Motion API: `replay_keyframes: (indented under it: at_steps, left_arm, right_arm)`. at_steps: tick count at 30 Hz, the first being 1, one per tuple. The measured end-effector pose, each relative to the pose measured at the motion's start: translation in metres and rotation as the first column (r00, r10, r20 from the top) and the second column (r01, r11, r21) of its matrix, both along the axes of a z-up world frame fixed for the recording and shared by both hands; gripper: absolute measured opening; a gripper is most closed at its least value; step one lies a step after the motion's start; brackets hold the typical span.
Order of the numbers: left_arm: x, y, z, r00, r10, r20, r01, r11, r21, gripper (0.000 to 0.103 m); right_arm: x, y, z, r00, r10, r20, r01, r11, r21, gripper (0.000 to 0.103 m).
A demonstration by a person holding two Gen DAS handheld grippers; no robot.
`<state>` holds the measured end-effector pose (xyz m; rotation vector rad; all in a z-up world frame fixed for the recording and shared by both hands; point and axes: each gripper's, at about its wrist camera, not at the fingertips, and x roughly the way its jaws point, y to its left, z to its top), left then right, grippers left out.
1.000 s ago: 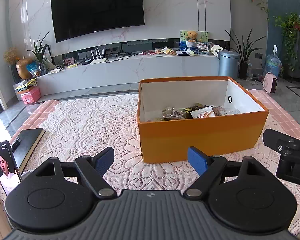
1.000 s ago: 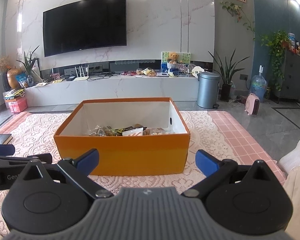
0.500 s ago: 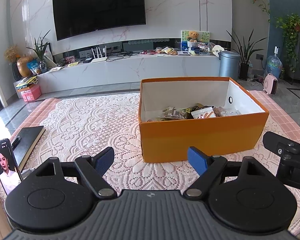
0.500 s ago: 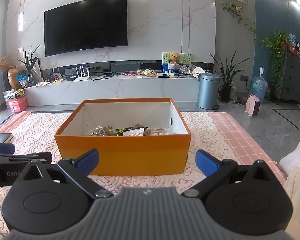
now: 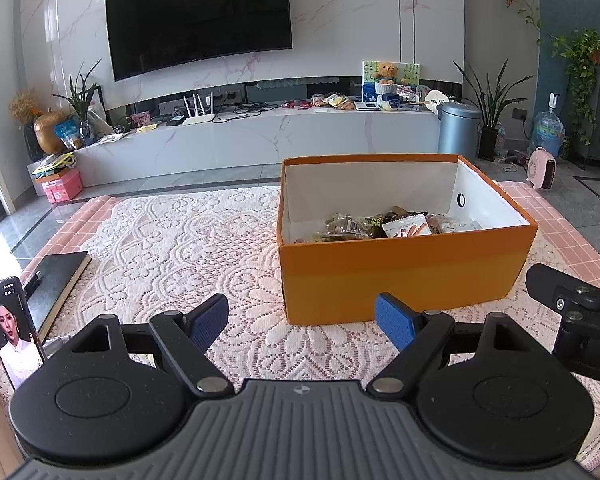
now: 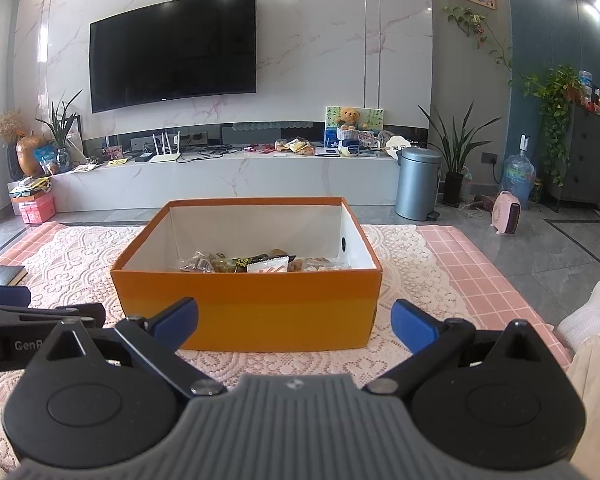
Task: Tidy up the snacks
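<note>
While both devices hovered above the lace-covered table (image 5: 172,248), the left hand-held gripper (image 5: 302,322) stood with its blue-padded fingers spread wide and nothing between them, low in the centre of the left wrist frame. The right hand-held gripper (image 6: 294,320) was likewise spread apart and empty, low in the centre of its own frame; part of it also showed at the right edge of the left wrist frame. An orange box (image 5: 404,276) with white inner walls sat on the lace cloth, right of centre in the left wrist frame and dead centre in the right wrist frame, just beyond the fingertips of both tools and touching neither. Snacks (image 5: 380,226) in assorted wrappers lay on the box floor, bunched toward the right half; a white packet with orange marks (image 6: 268,266) was the clearest, the rest too small to identify. A phone (image 5: 12,328) with a lit screen stood upright at the lower left edge of the left wrist frame, near a dark book (image 5: 56,276) lying flat on the cloth. A person's socked foot (image 6: 592,312) and pale trouser leg appeared at the lower right edge of the right wrist frame.
</note>
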<state>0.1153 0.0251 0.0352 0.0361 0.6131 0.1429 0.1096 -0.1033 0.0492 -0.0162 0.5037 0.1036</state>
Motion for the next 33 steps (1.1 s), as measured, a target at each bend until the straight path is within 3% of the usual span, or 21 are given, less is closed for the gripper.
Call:
replay_keyframes:
  at_steps: [33]
  left_arm:
    - [-0.0021, -0.0001, 0.0007, 1.0, 0.011, -0.003, -0.012, 1.0, -0.004, 0.097]
  right_arm:
    - [-0.0011, 0.0, 0.0004, 1.0, 0.0, 0.002, 0.0, 1.0, 0.0, 0.1]
